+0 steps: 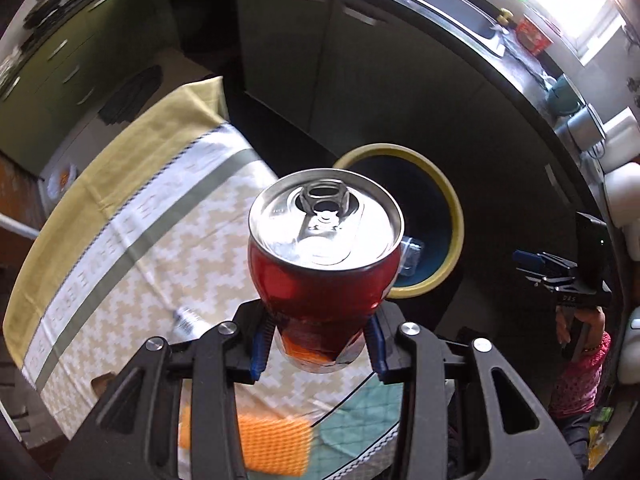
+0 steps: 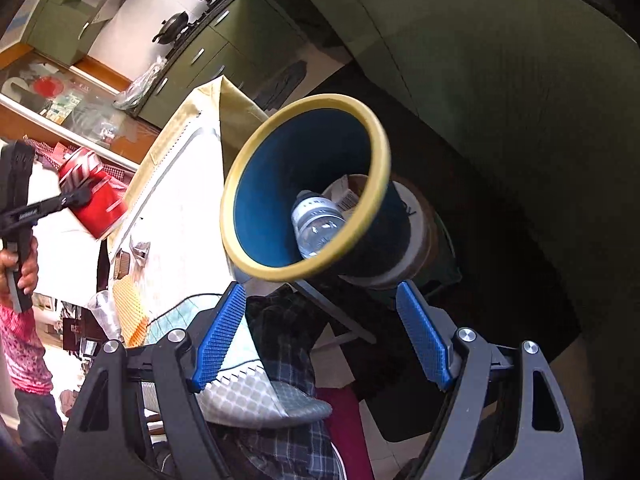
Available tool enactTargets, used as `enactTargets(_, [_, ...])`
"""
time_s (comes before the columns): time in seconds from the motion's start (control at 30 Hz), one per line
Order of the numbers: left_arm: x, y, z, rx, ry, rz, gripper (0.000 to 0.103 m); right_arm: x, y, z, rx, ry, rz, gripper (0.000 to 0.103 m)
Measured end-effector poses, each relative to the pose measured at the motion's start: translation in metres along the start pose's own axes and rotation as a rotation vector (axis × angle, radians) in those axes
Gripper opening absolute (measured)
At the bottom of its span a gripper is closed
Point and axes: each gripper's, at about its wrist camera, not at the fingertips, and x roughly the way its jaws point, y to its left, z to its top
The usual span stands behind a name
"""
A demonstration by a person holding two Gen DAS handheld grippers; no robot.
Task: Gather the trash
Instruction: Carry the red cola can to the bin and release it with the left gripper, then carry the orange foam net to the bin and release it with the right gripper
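1. Blue pads of my left gripper (image 1: 318, 344) are clamped on the lower body of the red can (image 1: 325, 264), one pad on each side.
2. I see the can's long axis running straight out along the fingers, its opened silver top facing the left wrist camera's far field.
3. Beyond the can's top sits the bin (image 1: 440, 200), a blue tub with a yellow rim; the rim shows just past the can's right shoulder, so the can reads to me as beside the mouth, not yet over it.
4. My right gripper (image 2: 320, 332) has its jaws spread wide with nothing between them.
5. From the right wrist view the bin (image 2: 256, 196) lies directly ahead of those empty jaws, with a clear plastic bottle (image 2: 316, 220) already inside.
6. I judge the left hand carries the move: shift the can over the bin's mouth, then let go.
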Motion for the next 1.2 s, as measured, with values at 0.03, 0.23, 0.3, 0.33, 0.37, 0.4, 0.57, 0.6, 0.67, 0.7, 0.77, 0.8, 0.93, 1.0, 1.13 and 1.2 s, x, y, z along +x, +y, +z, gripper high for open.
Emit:
enactTargets(0.03, [0.014, -0.015, 0.010, 0.017, 0.013, -0.012, 0.037, -0.005, -0.005, -0.003, 0.007, -0.003, -0.001, 0.077])
enactTargets(0.23, [0.094, -0.074, 0.059, 0.060, 0.067, -0.008, 0.038, -0.029, -0.031, -0.027, 0.052, -0.031, -0.005, 0.077])
enactTargets(0.3, [0.112, -0.084, 0.068, 0.065, 0.080, 0.003, 0.045, -0.033, -0.034, -0.034, 0.056, -0.032, -0.010, 0.077])
enactTargets(0.33, [0.118, -0.087, 0.070, 0.066, 0.085, 0.010, 0.049, -0.035, -0.035, -0.038, 0.056, -0.031, -0.012, 0.077])
enactTargets(0.37, [0.121, -0.089, 0.072, 0.065, 0.086, 0.016, 0.051, -0.037, -0.034, -0.040, 0.053, -0.031, -0.016, 0.077])
enactTargets(0.4, [0.122, -0.089, 0.072, 0.064, 0.089, 0.017, 0.052, -0.038, -0.032, -0.042, 0.047, -0.030, -0.024, 0.077])
enactTargets(0.57, [0.093, -0.070, 0.055, 0.056, 0.066, 0.022, 0.052, -0.035, -0.020, -0.044, 0.005, -0.018, -0.040, 0.077])
enactTargets(0.6, [0.081, -0.061, 0.047, 0.044, 0.059, 0.019, 0.052, -0.032, -0.015, -0.042, -0.009, -0.013, -0.036, 0.077])
enactTargets(0.67, [0.053, -0.040, 0.026, 0.027, 0.045, 0.015, 0.052, -0.025, 0.002, -0.038, -0.054, 0.002, -0.029, 0.077])
enactTargets(0.7, [0.038, -0.030, 0.014, 0.013, 0.033, 0.021, 0.053, -0.020, 0.013, -0.036, -0.080, 0.012, -0.022, 0.077])
enactTargets(0.77, [0.009, -0.008, -0.012, -0.010, 0.017, 0.028, 0.054, -0.007, 0.040, -0.031, -0.148, 0.041, -0.008, 0.077])
enactTargets(0.8, [-0.007, 0.005, -0.027, -0.023, 0.002, 0.040, 0.055, 0.001, 0.057, -0.029, -0.185, 0.057, -0.003, 0.077])
enactTargets(0.93, [-0.061, 0.053, -0.087, -0.098, -0.052, 0.105, 0.059, 0.041, 0.141, -0.024, -0.363, 0.135, 0.035, 0.077])
enactTargets(1.0, [-0.078, 0.077, -0.117, -0.143, -0.064, 0.134, 0.059, 0.062, 0.184, -0.027, -0.458, 0.186, 0.065, 0.077])
enactTargets(1.13, [-0.095, 0.119, -0.167, -0.220, -0.058, 0.171, 0.059, 0.110, 0.273, -0.042, -0.635, 0.329, 0.147, 0.077])
enactTargets(1.2, [-0.102, 0.139, -0.194, -0.257, -0.056, 0.162, 0.059, 0.134, 0.308, -0.050, -0.700, 0.388, 0.152, 0.077])
